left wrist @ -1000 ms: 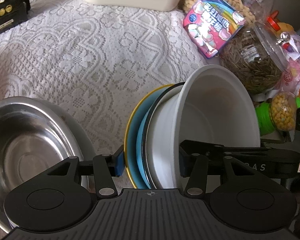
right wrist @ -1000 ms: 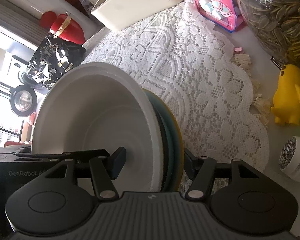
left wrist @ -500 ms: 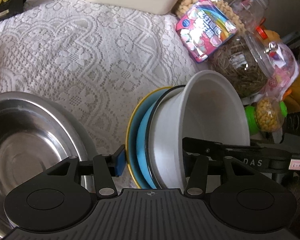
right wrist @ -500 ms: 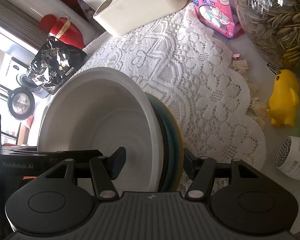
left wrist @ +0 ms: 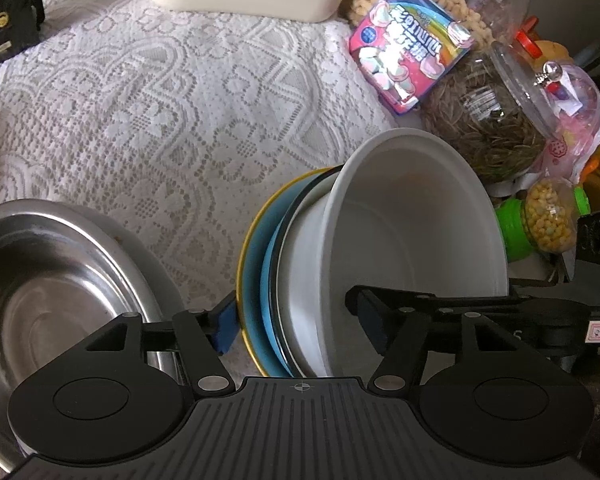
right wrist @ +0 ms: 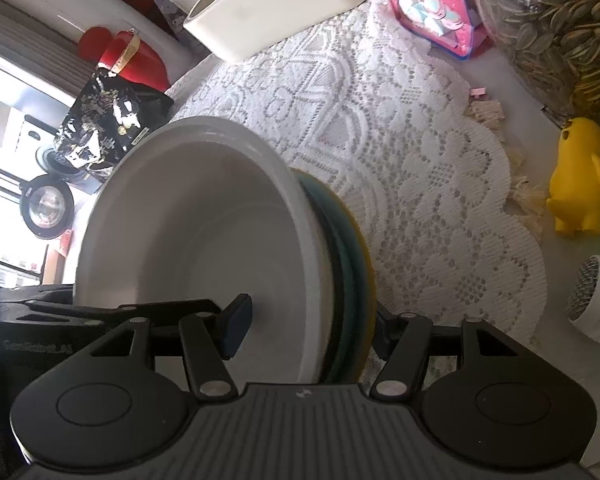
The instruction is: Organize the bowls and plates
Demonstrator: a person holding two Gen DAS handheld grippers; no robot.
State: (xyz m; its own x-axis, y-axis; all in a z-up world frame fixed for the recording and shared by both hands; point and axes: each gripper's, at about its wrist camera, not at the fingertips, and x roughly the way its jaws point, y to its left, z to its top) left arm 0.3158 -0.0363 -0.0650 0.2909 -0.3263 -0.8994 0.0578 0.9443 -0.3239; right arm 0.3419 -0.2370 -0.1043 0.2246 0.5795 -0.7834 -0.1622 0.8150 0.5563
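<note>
While the white bowl (left wrist: pixel 416 236) is empty and stands on its edge with two plates (left wrist: pixel 260 276), blue with yellow rim, behind it, the left gripper (left wrist: pixel 292 320) is opening its jaws around this stack. The right gripper (right wrist: pixel 308 324) clamps the same stack. A steel bowl (left wrist: pixel 48 280), also empty, rests near the table's left edge. Jars (left wrist: pixel 496 120) of seeds crowd the right edge; the lace cloth (left wrist: pixel 172 120) in the middle lies free.
</note>
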